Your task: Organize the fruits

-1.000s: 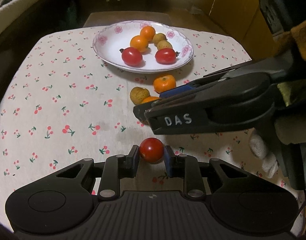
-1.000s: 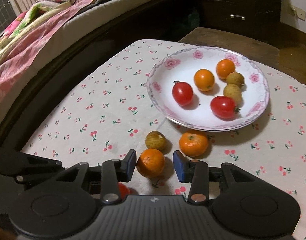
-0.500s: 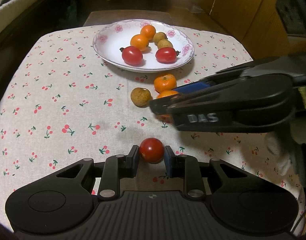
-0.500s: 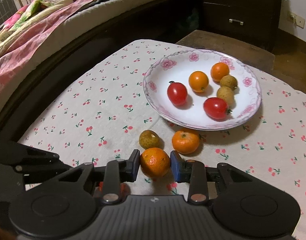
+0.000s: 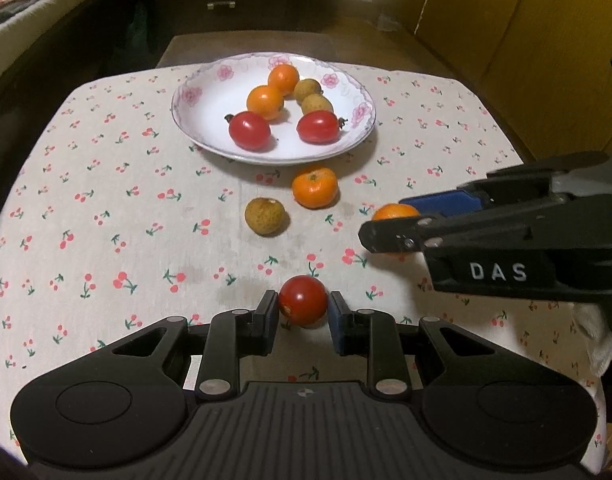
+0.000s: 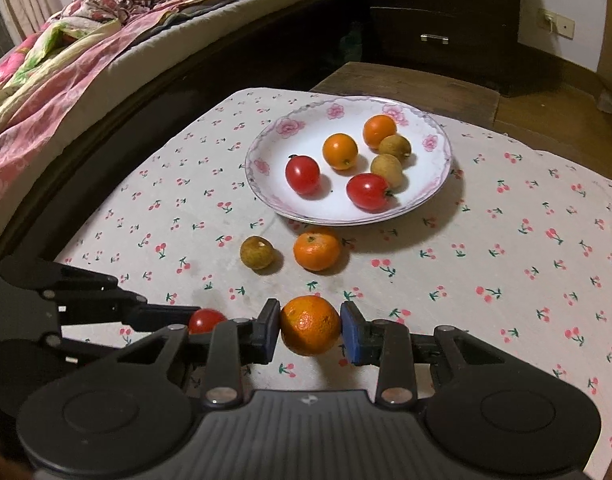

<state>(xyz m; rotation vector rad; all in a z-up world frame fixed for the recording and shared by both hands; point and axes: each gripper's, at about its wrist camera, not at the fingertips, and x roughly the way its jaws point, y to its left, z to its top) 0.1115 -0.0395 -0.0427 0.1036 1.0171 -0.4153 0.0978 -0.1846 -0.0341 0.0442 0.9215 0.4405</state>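
Observation:
My left gripper (image 5: 302,316) is shut on a red cherry tomato (image 5: 303,300), held above the cloth. My right gripper (image 6: 310,330) is shut on a small orange (image 6: 310,325); it also shows at the right of the left wrist view (image 5: 394,214). The floral plate (image 5: 209,136) at the far side holds two tomatoes, two oranges and two brown longans. A loose orange (image 5: 314,187) and a loose longan (image 5: 264,216) lie on the cloth just before the plate; they also show in the right wrist view as the orange (image 6: 317,251) and the longan (image 6: 257,253).
The table wears a white cherry-print cloth (image 5: 105,216). A bed with a pink quilt (image 6: 45,64) runs along the left. A dark dresser (image 6: 442,12) stands behind the table. Yellow cabinet doors (image 5: 538,40) stand at the right.
My right gripper closed on the small orange and lifted it back and to the right, away from the loose fruits. My left gripper keeps the tomato and has risen a little.

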